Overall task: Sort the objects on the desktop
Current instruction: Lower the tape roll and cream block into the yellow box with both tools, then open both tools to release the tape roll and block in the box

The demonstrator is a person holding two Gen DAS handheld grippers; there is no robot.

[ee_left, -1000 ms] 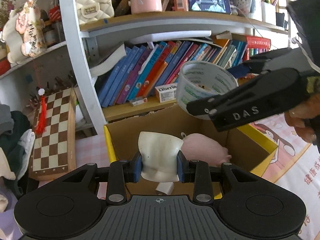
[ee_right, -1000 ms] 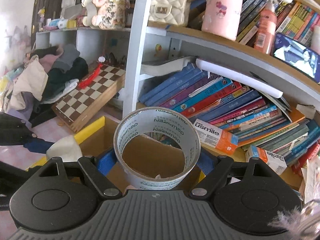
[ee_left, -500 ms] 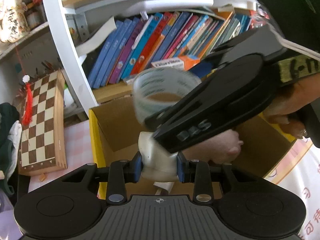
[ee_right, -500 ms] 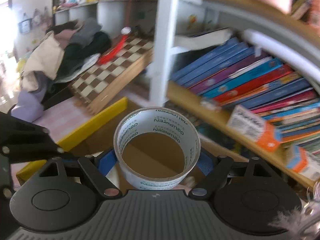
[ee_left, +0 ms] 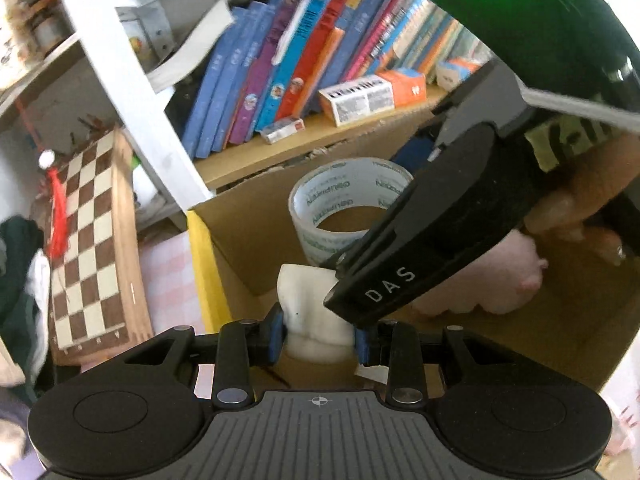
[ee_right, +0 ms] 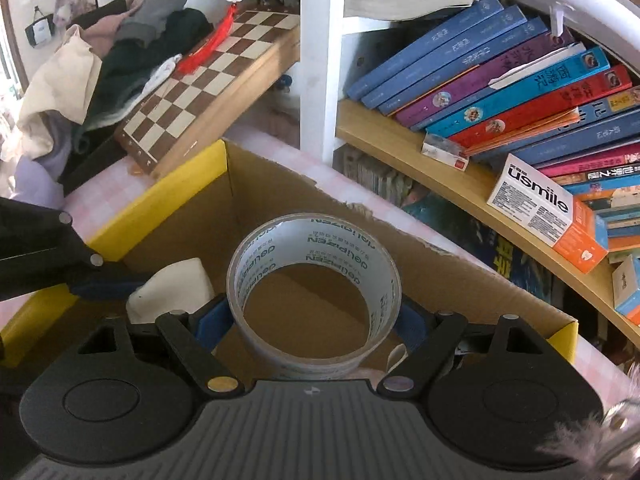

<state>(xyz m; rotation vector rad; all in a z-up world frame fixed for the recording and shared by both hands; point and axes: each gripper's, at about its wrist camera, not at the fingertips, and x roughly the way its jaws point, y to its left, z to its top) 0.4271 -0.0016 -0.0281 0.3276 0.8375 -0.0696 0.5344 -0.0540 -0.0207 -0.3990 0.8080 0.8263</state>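
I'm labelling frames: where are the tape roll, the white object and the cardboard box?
tape roll [ee_right: 276,258], right wrist view, printed inner wall.
white object [ee_left: 306,300], left wrist view, its front face.
cardboard box [ee_right: 460,276], right wrist view, far wall.

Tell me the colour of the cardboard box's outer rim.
Yellow on the cardboard box rim; brown inside. Clearest in the right wrist view.
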